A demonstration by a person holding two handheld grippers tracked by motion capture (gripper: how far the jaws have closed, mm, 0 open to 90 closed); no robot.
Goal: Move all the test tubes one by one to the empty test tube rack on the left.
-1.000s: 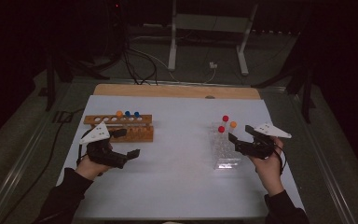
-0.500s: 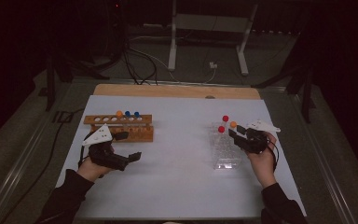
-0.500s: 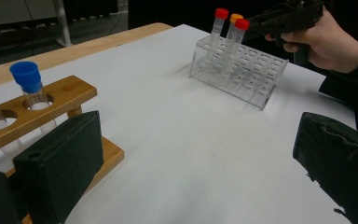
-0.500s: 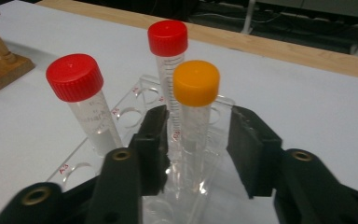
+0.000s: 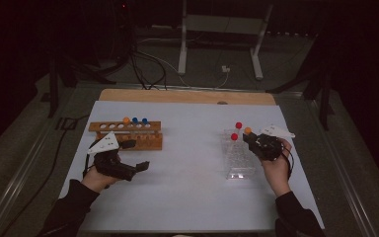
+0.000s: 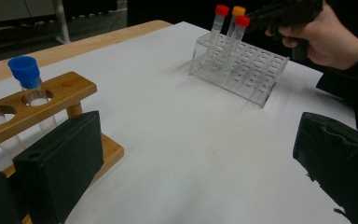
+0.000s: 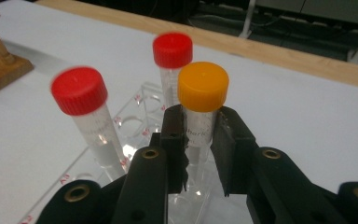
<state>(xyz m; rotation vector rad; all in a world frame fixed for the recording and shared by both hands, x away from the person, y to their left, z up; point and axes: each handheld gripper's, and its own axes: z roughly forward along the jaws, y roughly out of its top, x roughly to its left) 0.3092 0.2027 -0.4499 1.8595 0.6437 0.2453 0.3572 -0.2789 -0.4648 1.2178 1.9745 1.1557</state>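
A clear plastic rack at the right holds two red-capped tubes and an orange-capped tube. My right gripper reaches in from the rack's right side. In the right gripper view its jaws press both sides of the orange-capped tube just under the cap, so the right gripper is shut on it. At the left, a wooden rack carries an orange-capped and two blue-capped tubes. My left gripper rests in front of it, open and empty, jaws wide apart.
The racks stand on a white sheet over a table with a wooden strip along the far edge. Cables and metal stand legs lie on the dark floor beyond. Bare sheet spans the gap between the racks.
My right gripper moved left to the clear rack and closed around the orange-capped tube. The left hand drifted slightly and stays open.
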